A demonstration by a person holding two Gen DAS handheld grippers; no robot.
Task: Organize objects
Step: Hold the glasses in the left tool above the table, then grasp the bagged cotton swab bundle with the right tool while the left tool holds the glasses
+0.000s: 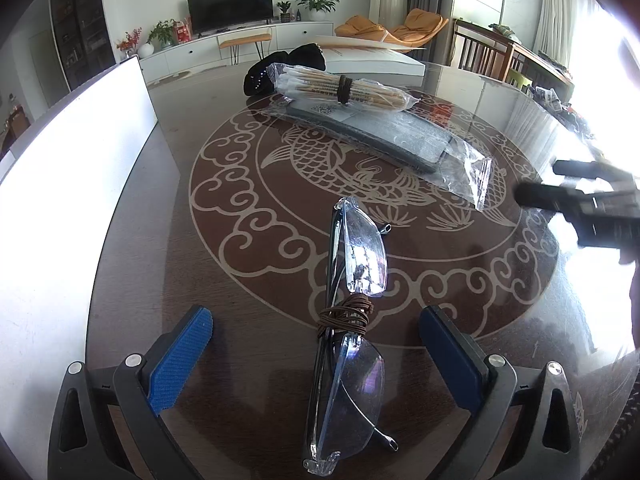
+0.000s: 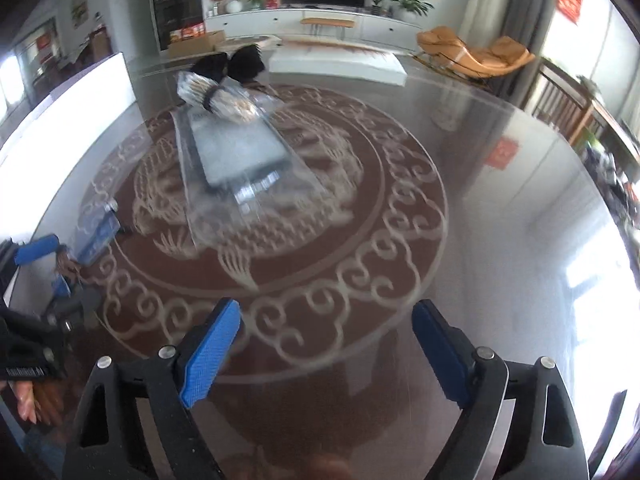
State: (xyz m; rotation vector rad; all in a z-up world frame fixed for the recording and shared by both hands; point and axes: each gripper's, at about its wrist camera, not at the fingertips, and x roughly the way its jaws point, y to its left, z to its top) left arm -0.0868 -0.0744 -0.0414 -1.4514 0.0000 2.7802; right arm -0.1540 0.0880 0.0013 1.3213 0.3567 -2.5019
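Safety glasses point(image 1: 352, 320), clear, light and scratch-prone, lie near the table's point(image 1: 168, 216) near edge, between the wide-open, empty left gripper's point(image 1: 316, 332) pads; best grasped at the cord-wrapped bridge point(image 1: 346, 316). Right gripper point(image 2: 326, 332) open, empty.

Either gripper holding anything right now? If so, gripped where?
Nothing held. Left gripper is open, straddling the glasses without touching; right gripper open over the table.
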